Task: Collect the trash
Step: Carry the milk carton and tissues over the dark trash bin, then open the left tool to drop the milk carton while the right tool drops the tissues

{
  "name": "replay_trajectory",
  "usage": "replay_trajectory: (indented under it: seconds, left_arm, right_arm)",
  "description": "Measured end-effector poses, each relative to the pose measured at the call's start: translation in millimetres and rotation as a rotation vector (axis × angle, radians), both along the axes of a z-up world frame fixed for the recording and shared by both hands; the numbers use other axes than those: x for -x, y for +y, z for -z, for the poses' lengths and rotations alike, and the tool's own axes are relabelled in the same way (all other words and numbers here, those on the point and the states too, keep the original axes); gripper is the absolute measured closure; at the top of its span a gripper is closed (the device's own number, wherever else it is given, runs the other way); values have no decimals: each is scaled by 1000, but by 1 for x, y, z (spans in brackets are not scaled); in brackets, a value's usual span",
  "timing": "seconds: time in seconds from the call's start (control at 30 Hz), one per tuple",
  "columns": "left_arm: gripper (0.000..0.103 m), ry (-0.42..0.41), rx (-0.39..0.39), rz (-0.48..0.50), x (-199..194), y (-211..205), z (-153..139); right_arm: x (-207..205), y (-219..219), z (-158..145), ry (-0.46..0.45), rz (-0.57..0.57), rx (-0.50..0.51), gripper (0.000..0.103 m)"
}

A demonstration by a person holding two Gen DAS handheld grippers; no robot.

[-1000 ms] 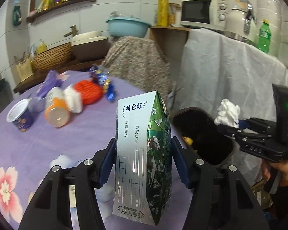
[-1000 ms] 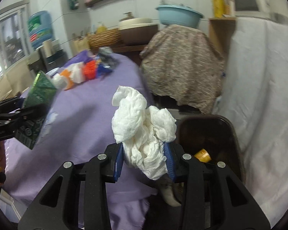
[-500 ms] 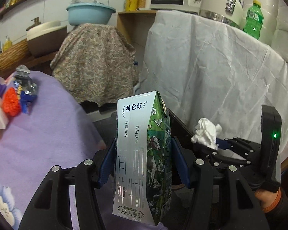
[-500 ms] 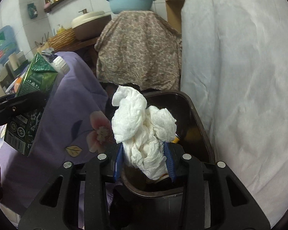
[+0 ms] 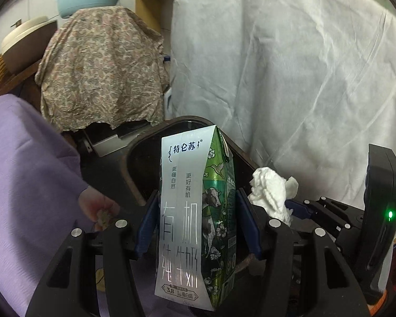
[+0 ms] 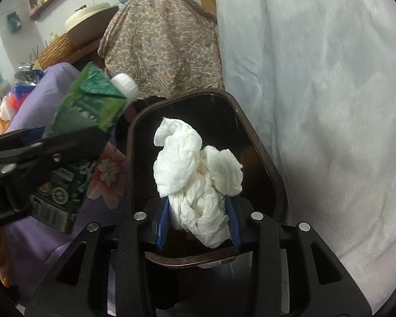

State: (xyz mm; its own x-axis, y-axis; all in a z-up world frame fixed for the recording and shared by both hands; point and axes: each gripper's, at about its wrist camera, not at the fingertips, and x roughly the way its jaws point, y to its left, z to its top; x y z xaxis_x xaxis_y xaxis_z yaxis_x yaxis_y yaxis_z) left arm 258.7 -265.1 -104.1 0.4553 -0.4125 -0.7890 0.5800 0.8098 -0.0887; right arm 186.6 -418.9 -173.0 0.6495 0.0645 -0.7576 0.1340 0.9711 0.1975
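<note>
My left gripper is shut on a green and silver milk carton, held upright in front of the dark brown trash bin. From the right wrist view the same carton hangs tilted at the bin's left side, white cap up. My right gripper is shut on a crumpled white tissue wad directly over the open bin. In the left wrist view the tissue and the right gripper show just right of the carton.
A purple flowered tablecloth hangs left of the bin, with more litter on the table far left. A white sheet drapes furniture to the right; a patterned cloth covers something behind the bin.
Both grippers moved away from the table and lowered towards the bin, carrying carton and tissue. The bin now fills the view under the tissue; grips unchanged.
</note>
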Motion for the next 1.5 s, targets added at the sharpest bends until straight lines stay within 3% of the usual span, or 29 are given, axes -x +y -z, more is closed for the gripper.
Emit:
replay_trajectory:
  seconds: [0.47, 0.5, 0.63, 1.07, 1.1, 1.17, 1.23, 1.5]
  left_arm:
    - [46, 78, -30, -33, -35, -21, 34]
    - [46, 82, -29, -30, -35, -22, 34]
    - [46, 87, -25, -38, -38, -23, 37]
    - [46, 95, -29, -26, -36, -32, 45]
    - [45, 96, -29, -24, -35, -33, 46]
    - [28, 88, -18, -29, -34, -33, 44]
    - [23, 75, 6, -44, -33, -32, 40]
    - [20, 67, 64, -67, -24, -23, 22]
  right_arm:
    - [-14, -1, 37, 90, 11, -9, 65]
    - [-15, -1, 37, 90, 10, -8, 61]
    - [-16, 0, 37, 85, 21, 4, 29]
    - [0, -2, 29, 76, 40, 3, 27]
    - [1, -2, 28, 75, 40, 4, 27]
    - [4, -2, 25, 70, 42, 12, 27]
    - [8, -2, 23, 71, 47, 21, 27]
    - [11, -3, 21, 68, 55, 17, 25]
